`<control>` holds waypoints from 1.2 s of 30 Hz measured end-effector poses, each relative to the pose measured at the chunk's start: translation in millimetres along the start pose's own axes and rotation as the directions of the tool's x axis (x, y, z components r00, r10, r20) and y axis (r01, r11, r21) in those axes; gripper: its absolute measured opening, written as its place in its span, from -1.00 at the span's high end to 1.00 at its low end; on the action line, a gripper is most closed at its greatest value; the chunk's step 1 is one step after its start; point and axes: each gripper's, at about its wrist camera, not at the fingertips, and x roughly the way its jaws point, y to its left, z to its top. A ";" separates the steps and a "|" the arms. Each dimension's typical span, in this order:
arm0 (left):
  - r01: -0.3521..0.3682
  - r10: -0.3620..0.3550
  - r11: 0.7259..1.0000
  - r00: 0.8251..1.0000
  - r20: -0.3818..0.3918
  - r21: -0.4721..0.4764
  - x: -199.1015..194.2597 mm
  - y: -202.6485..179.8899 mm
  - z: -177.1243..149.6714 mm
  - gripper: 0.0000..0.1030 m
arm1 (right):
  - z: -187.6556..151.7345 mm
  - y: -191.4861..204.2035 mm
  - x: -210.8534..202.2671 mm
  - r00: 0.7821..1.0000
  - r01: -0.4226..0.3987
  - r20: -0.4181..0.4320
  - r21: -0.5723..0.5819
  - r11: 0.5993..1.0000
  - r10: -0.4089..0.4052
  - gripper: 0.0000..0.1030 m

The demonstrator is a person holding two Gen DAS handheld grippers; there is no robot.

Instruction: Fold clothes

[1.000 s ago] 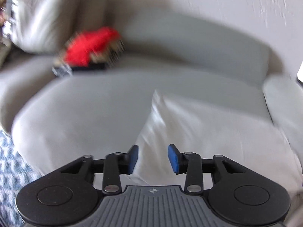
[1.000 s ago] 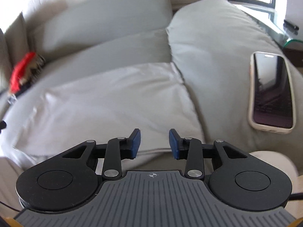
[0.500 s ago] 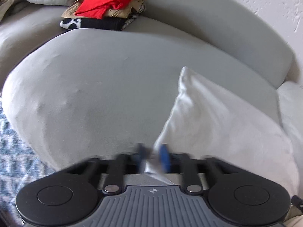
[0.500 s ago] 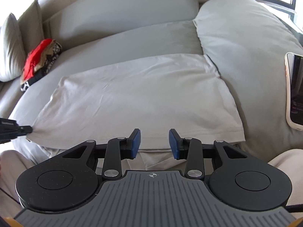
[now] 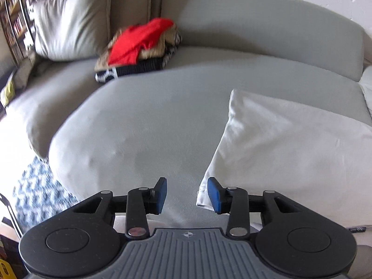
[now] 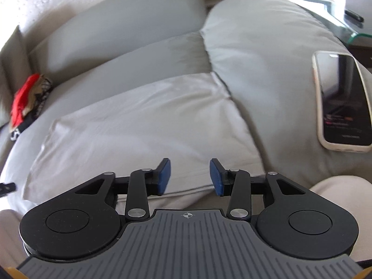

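Note:
A pale grey-white garment (image 5: pixel 290 144) lies flat, folded into a rectangle, on the grey sofa seat (image 5: pixel 144 125). Its near left corner rests just in front of my left gripper (image 5: pixel 187 194), which is open with nothing between its blue pads. In the right wrist view the same garment (image 6: pixel 144 125) spreads across the seat. My right gripper (image 6: pixel 190 176) hovers open over the garment's near edge, holding nothing.
A stack of folded clothes topped by a red one (image 5: pixel 139 44) sits at the sofa's far left, beside a pillow (image 5: pixel 72 21). A phone (image 6: pixel 341 102) lies on the sofa arm at right. A blue patterned rug (image 5: pixel 39 193) covers the floor at lower left.
My left gripper, shut on the garment's near left corner half a second ago, has opened and let it go. The right gripper stayed open and shifted slightly towards the phone side.

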 end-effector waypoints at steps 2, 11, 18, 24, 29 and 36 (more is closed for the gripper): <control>0.046 -0.047 0.998 0.999 0.008 0.052 -1.6 -18.0 -2.2 0.30 | -2.3 -0.2 4.3 1.000 -0.009 -0.016 -0.010 1.000 0.009 0.60; 0.212 -0.218 0.940 0.976 -0.009 0.266 -0.8 -97.7 -12.1 0.29 | 0.9 35.8 20.3 0.996 -0.092 -0.020 -0.133 0.987 0.090 0.59; 0.178 -0.175 0.941 0.984 -0.037 0.288 11.6 -108.3 -24.5 0.29 | -12.6 29.1 36.1 0.996 -0.087 -0.014 -0.149 0.985 0.086 0.61; 0.225 -0.213 0.939 0.974 -0.072 0.262 2.9 -93.5 -34.1 0.29 | -28.7 10.6 12.1 0.991 -0.116 -0.088 -0.121 0.986 0.106 0.60; 0.284 -0.247 0.925 0.954 -0.169 0.253 -15.1 -78.1 -38.8 0.24 | -26.3 -41.5 -13.4 0.975 -0.210 -0.036 0.159 0.965 0.218 -0.04; 0.294 -0.283 0.943 0.955 -0.092 0.155 -15.0 -80.1 -20.6 0.14 | -21.0 -98.0 8.3 0.922 -0.329 0.041 0.608 0.723 0.385 -0.12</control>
